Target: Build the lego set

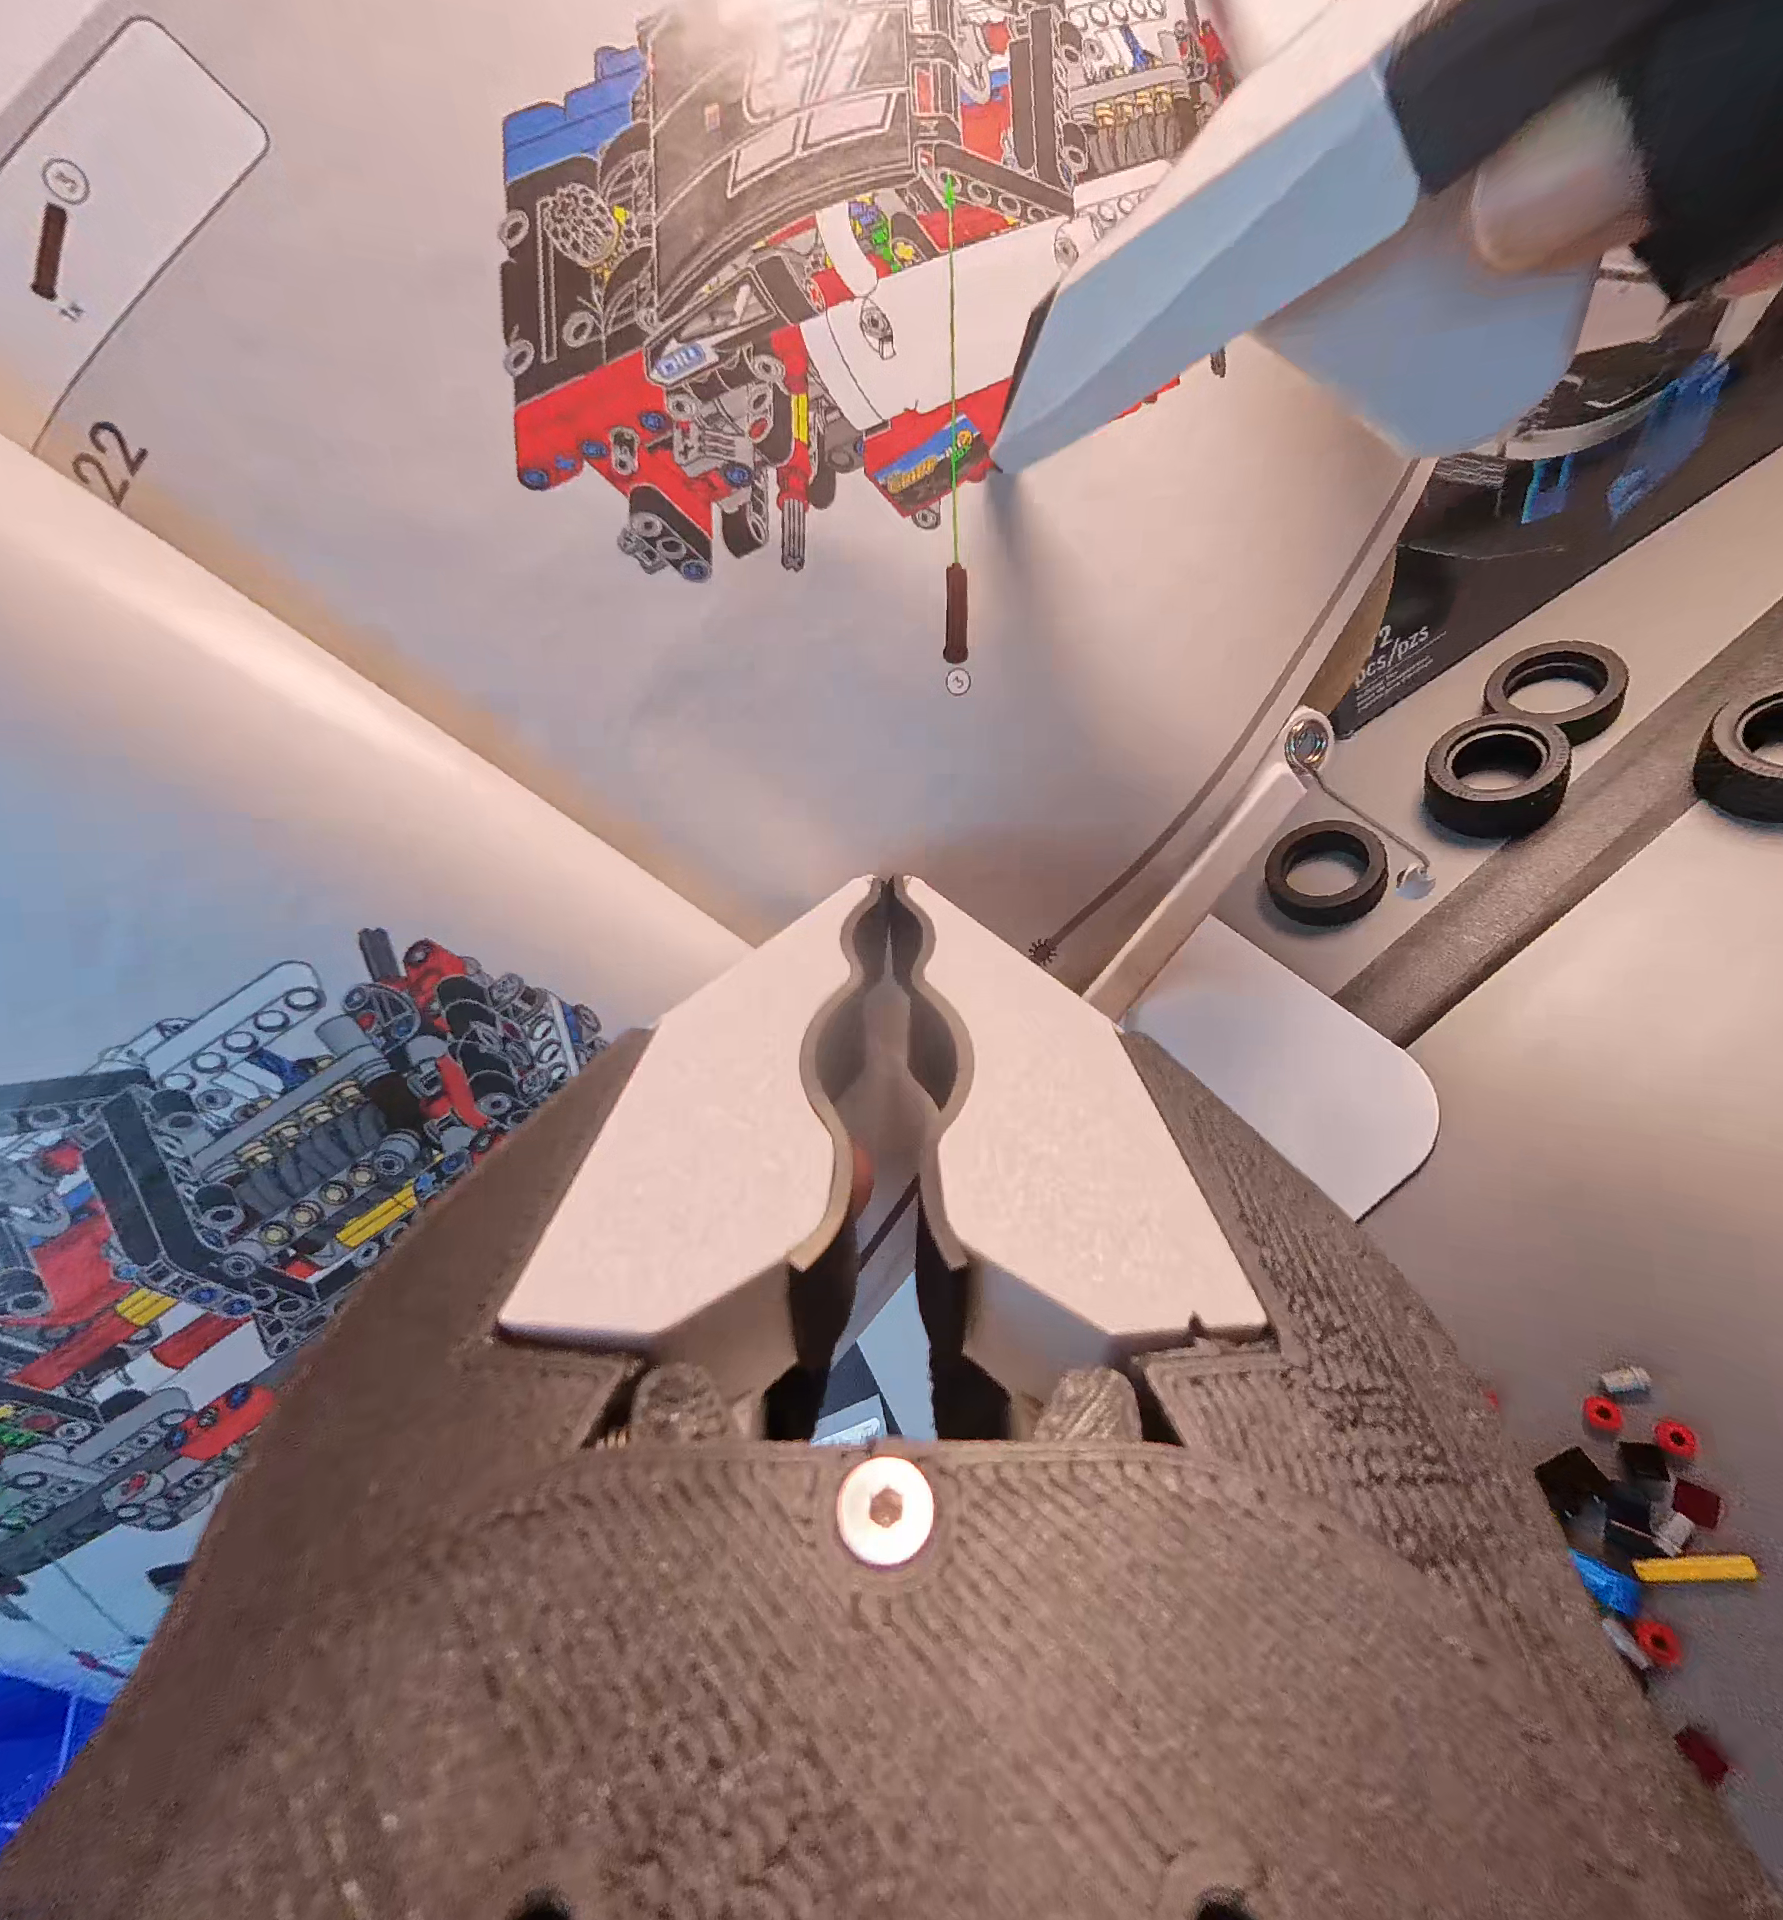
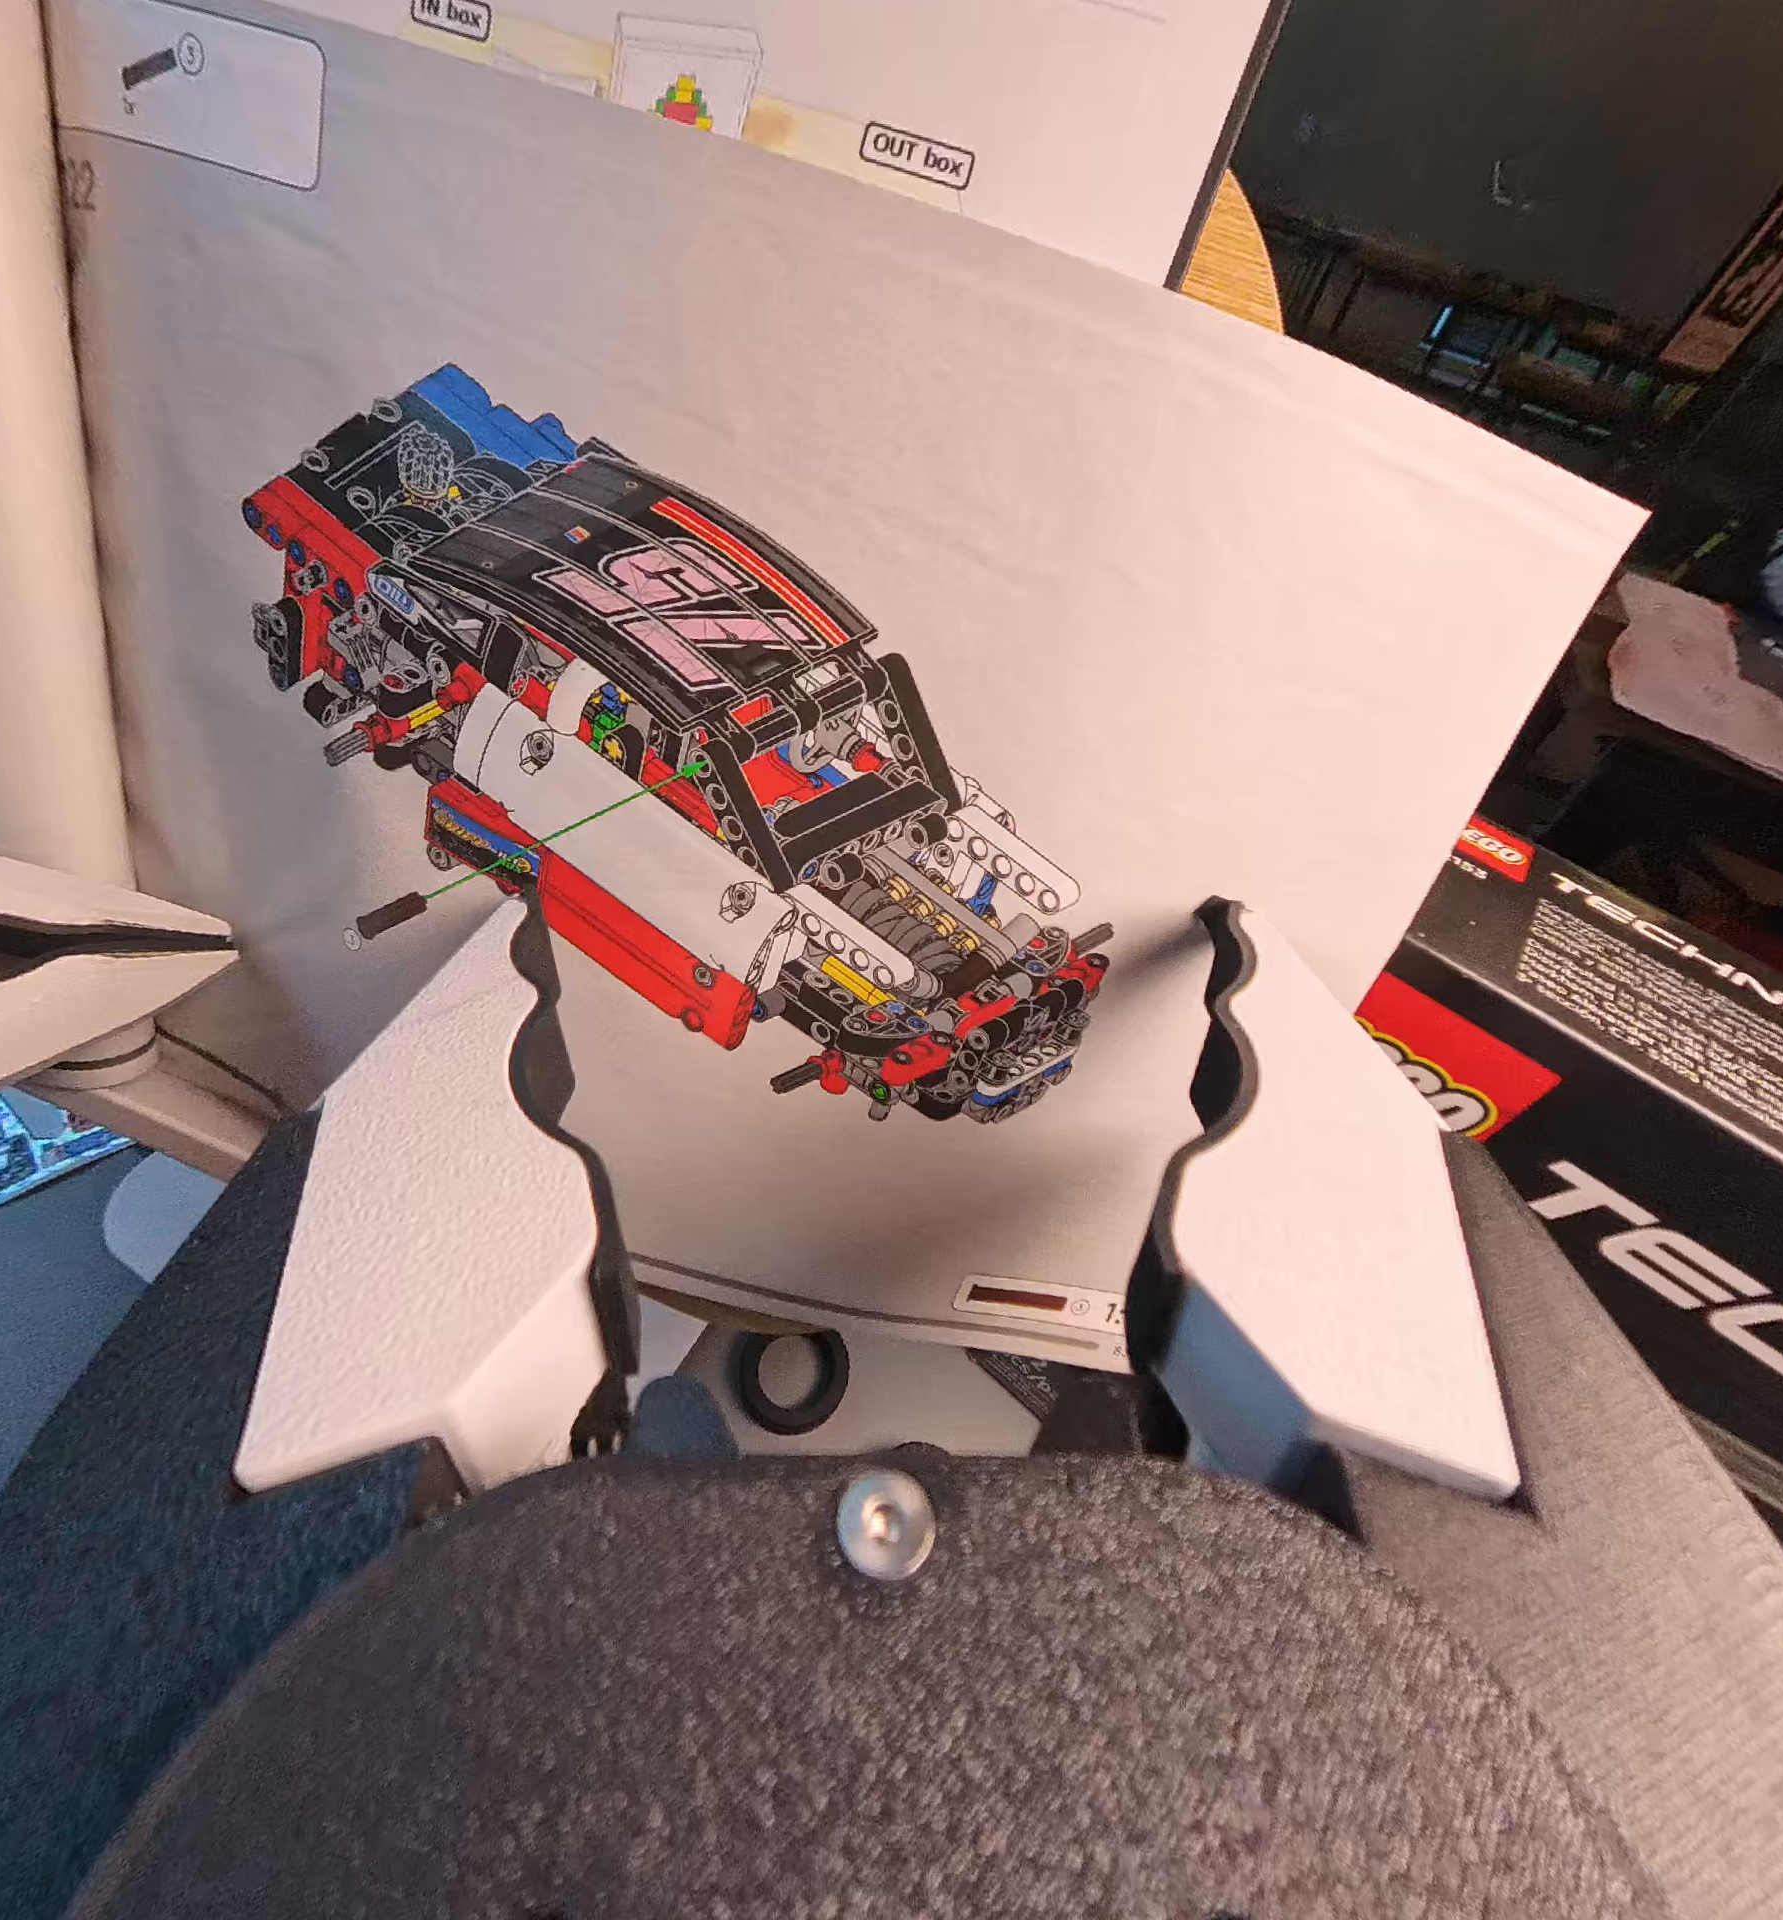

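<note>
The lego instruction booklet [image 1: 762, 644] fills most of the left wrist view, open on a metal stand [image 1: 1230, 862], with a coloured drawing of a car on the upper page and another on the lower left page. The left gripper [image 1: 889, 883] is just in front of the page; its white fingers [image 1: 762, 1122] are closed, tips together, and I cannot tell if the paper is between them. At the upper right the right gripper [image 1: 1012, 436] comes in blurred, its tips near the drawing, held by a hand [image 1: 1645, 135] in a dark glove. On the grey worktop [image 1: 1593, 1195] to the right lie four black tyres [image 1: 1497, 774], and at the lower right a small heap of loose lego pieces [image 1: 1645, 1527] in red, black, yellow and blue.

In the right wrist view the booklet page [image 2: 970, 436] stands upright in front of the camera. The right gripper [image 2: 871, 914] has its fingers [image 2: 430, 1195] wide apart, holding nothing, one on each side of the drawn car. The closed left gripper [image 2: 227, 940] enters from the left edge. The lego box [image 2: 1645, 1039], black and red, lies to the right of the booklet. One tyre [image 2: 793, 1377] shows low between the fingers.
</note>
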Tool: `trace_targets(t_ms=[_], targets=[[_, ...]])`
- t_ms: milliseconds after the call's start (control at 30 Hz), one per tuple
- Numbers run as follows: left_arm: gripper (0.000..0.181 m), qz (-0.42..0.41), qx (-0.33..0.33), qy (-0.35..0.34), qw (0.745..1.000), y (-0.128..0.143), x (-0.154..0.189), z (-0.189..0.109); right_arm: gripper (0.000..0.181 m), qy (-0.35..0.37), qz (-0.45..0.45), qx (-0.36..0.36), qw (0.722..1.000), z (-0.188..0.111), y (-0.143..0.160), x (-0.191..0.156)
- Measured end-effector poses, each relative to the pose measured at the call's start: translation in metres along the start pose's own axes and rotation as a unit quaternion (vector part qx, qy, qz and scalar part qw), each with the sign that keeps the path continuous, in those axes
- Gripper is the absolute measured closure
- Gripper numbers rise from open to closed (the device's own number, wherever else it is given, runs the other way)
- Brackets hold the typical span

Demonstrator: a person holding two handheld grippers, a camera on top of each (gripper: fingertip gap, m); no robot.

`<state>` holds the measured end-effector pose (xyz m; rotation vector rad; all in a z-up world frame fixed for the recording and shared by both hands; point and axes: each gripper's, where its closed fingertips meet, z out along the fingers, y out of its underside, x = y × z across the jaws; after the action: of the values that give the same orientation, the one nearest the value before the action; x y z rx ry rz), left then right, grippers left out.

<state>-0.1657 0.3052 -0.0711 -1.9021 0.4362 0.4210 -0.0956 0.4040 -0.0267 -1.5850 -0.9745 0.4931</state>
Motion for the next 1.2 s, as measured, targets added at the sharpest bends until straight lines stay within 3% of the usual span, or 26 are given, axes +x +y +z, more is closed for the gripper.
trace_targets(t_ms=[167, 200, 267, 367, 400, 467, 567, 700, 867, 933, 1000, 1067, 1100, 1133, 1200], targets=[[0.181, -0.011, 0.003, 0.01, 1.0, 0.002, 0.0, -0.001, 0.074, 0.027, -0.012, 0.016, 0.999, 0.001, -0.001, -0.006], [0.181, -0.011, 0.002, 0.01, 1.0, 0.002, 0.0, -0.001, 0.089, 0.04, -0.009, 0.022, 0.999, -0.002, -0.003, -0.002], [0.181, -0.013, 0.002, 0.011, 1.0, 0.002, 0.001, -0.002, 0.144, 0.058, -0.019, 0.041, 0.997, -0.012, -0.005, 0.002], [0.181, -0.016, 0.007, 0.011, 1.0, 0.002, 0.002, -0.003, 0.177, 0.025, -0.052, 0.027, 0.998, -0.013, 0.009, -0.013], [0.181, -0.015, 0.008, 0.011, 1.0, 0.002, 0.002, -0.004, 0.172, 0.033, -0.056, 0.028, 0.998, -0.015, 0.011, -0.012], [0.181, -0.013, 0.009, 0.011, 1.0, 0.002, 0.002, -0.004, 0.128, 0.067, -0.054, 0.064, 0.994, -0.021, 0.0, 0.003], [0.181, -0.011, 0.009, 0.01, 1.0, 0.002, 0.002, -0.004, 0.071, 0.026, 0.003, 0.082, 0.996, -0.018, -0.02, 0.013], [0.181, -0.014, 0.009, 0.012, 1.0, 0.002, 0.002, -0.003, 0.052, -0.009, -0.023, 0.019, 1.0, 0.003, -0.014, 0.002], [0.181, -0.013, 0.014, 0.01, 1.0, 0.002, 0.001, -0.002, 0.096, 0.033, -0.049, 0.029, 0.998, -0.004, -0.011, -0.001], [0.181, -0.013, 0.013, 0.011, 1.0, 0.002, 0.002, -0.002, 0.152, 0.044, -0.071, 0.032, 0.996, -0.012, -0.008, 0.001], [0.181, -0.012, 0.013, 0.012, 1.0, 0.002, 0.002, -0.002, 0.161, 0.051, -0.085, 0.035, 0.994, -0.016, -0.004, 0.003], [0.181, -0.011, 0.014, 0.011, 1.0, 0.002, 0.002, -0.002, 0.111, 0.055, -0.073, 0.055, 0.994, -0.016, -0.013, 0.011], [0.181, -0.012, 0.013, 0.012, 1.0, 0.002, 0.002, -0.002, 0.076, 0.043, -0.051, 0.059, 0.996, -0.013, -0.018, 0.015], [0.181, -0.011, 0.014, 0.011, 1.0, 0.002, 0.003, -0.002, 0.059, 0.018, -0.027, 0.053, 0.998, -0.009, -0.022, 0.014], [0.181, -0.009, 0.014, 0.011, 1.0, 0.002, 0.002, -0.002, 0.045, -0.021, -0.011, 0.027, 0.999, 0.003, -0.022, 0.007]])
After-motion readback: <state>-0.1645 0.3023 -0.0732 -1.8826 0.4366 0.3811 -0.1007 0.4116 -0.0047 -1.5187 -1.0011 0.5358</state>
